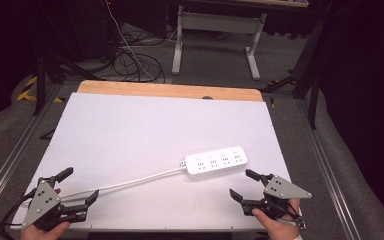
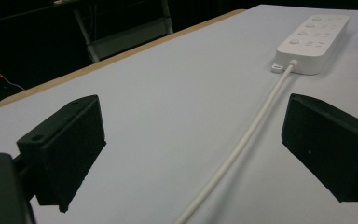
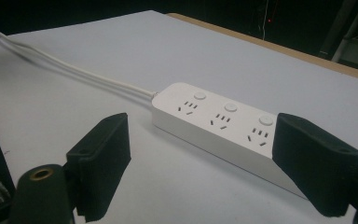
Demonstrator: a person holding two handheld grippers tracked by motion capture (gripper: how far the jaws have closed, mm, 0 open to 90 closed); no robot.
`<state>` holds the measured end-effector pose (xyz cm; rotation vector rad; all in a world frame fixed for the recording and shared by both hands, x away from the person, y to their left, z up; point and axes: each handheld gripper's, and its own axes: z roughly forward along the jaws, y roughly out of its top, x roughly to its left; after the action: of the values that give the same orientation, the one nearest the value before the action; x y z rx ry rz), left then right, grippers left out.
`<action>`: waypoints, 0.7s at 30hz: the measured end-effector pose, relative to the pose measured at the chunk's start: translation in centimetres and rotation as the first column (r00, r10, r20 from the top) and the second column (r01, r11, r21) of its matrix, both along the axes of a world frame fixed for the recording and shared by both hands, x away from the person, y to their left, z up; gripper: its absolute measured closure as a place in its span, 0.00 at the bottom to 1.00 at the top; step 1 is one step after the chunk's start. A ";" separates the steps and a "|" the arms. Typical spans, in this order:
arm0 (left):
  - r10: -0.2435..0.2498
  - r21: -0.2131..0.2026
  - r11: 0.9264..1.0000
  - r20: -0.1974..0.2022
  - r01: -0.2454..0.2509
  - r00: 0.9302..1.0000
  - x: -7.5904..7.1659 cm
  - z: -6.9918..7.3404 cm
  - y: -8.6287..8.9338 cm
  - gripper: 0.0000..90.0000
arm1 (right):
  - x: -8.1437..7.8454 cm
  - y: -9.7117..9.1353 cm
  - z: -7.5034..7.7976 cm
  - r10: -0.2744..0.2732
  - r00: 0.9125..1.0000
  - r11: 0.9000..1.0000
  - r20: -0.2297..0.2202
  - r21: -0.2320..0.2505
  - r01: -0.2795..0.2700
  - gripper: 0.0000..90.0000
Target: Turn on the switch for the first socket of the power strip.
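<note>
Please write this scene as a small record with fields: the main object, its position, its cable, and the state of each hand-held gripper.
main object: white power strip
position: flat on the white table sheet, right of centre
cable: white cord runs from the strip's left end toward the near left edge
left hand-held gripper: open, cord lies between its jaws, not gripped
right hand-held gripper: open, just short of the strip, holds nothing

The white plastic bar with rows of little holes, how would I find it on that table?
Start at the white table top with the wooden strip along its far edge. On its near right part lies a white oblong plastic power strip. Its sockets each have a round button, and a white cable runs from one end towards the near left.
</note>
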<state>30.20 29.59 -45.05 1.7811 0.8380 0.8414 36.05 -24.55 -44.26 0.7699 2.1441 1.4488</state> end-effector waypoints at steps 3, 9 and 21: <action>0.000 -0.002 1.000 0.001 0.000 1.000 0.0 0.0 0.0 0.07 | 0.0 0.0 0.0 0.003 1.000 1.000 0.001 -0.001 -0.003 0.22; 0.006 0.007 1.000 0.008 -0.006 1.000 -0.1 0.0 0.0 0.07 | 0.0 0.0 0.0 0.004 1.000 1.000 0.001 -0.003 -0.004 0.22; 0.007 -0.002 1.000 0.023 -0.007 1.000 -0.1 0.0 -0.2 0.06 | -0.1 0.0 0.2 0.012 1.000 1.000 -0.006 0.001 -0.012 0.22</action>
<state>30.09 29.40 -45.07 1.7649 0.8303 0.8640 35.98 -24.51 -44.11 0.7637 2.1558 1.4554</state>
